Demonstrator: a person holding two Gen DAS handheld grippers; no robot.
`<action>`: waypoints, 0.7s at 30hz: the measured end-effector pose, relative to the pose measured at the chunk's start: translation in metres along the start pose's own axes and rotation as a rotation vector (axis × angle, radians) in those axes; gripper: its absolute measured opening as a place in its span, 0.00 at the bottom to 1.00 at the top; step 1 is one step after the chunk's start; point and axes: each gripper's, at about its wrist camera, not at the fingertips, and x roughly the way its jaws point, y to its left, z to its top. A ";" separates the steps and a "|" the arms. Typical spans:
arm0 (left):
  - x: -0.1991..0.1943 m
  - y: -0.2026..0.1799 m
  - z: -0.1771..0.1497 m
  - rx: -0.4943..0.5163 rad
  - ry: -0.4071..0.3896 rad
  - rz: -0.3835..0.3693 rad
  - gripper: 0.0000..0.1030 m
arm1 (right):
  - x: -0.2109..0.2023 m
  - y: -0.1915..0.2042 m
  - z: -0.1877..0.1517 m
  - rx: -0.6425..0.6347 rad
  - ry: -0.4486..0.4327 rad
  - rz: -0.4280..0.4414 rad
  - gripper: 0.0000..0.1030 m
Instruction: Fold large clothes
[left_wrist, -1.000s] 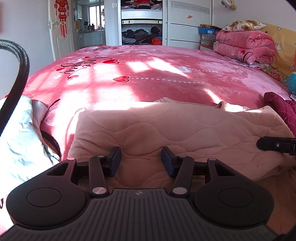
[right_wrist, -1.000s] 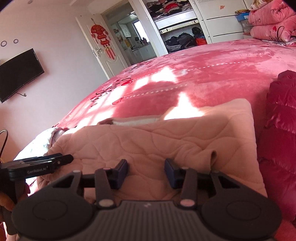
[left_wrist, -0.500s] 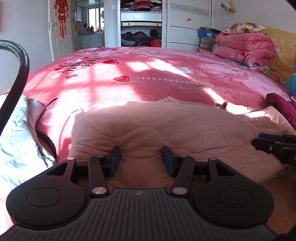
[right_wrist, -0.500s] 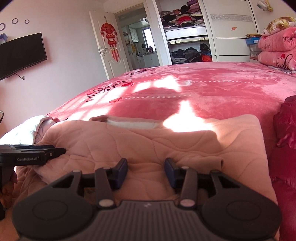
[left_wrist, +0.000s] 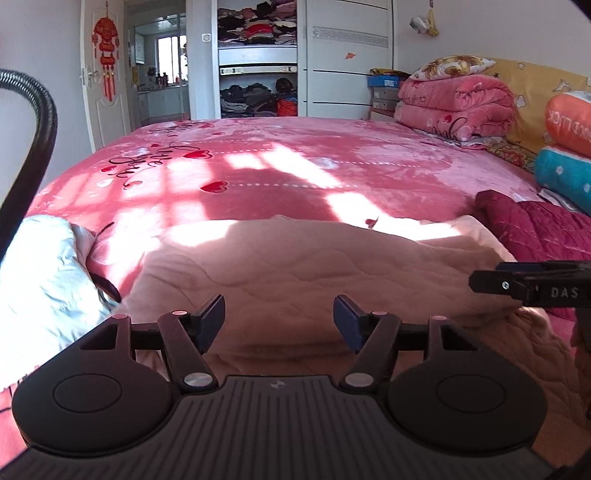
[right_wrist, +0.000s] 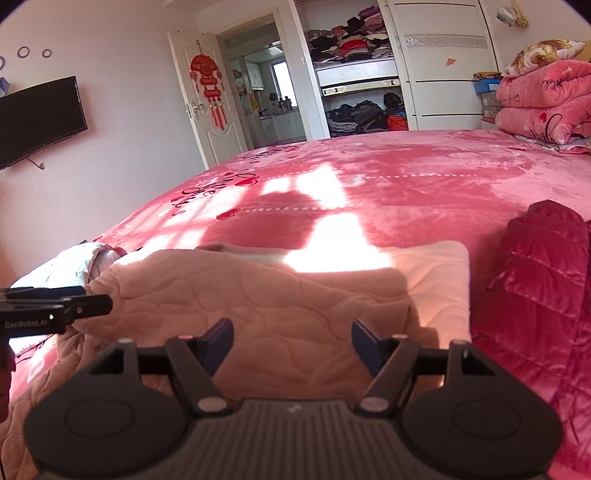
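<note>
— Where is the garment now?

— The pink quilted garment (left_wrist: 295, 266) lies doubled over at the near edge of the bed (left_wrist: 280, 166), between a pale blue-white garment (left_wrist: 40, 280) on one side and a dark red quilted jacket (right_wrist: 535, 280) on the other.

— And the tongs?

— Both sets have just been opening. The left tongs (left_wrist: 279, 319) stand wide above the near fold with nothing gripped; the cloth lies under the gap, no pad pressing on it. The right tongs (right_wrist: 291, 341) are the same: spread, empty, over the pink cloth.

— How will it handle?

— Soft and padded, I judge, thick enough to hold a rounded fold rather than a sharp crease. Bulky more than heavy. It looks plush, not slippery. I would take it by the two near corners or along the folded edge, pinching all layers at once so the inner one does not slide out.

— Do the views differ?

— The right one shows the square far corner in sunlight, and a wall television (right_wrist: 40, 118). The left one shows stacked pillows (left_wrist: 565, 147) at the head of the bed and a black hose (left_wrist: 33, 155).
</note>
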 end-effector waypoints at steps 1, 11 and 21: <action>-0.008 -0.007 -0.007 0.007 0.017 -0.016 0.78 | -0.007 -0.001 -0.001 0.009 0.005 -0.008 0.69; -0.049 -0.050 -0.067 0.077 0.145 -0.115 0.80 | -0.043 0.013 -0.039 0.065 0.145 -0.040 0.70; -0.069 -0.060 -0.097 0.090 0.193 -0.130 0.85 | -0.062 0.041 -0.080 -0.063 0.275 -0.125 0.70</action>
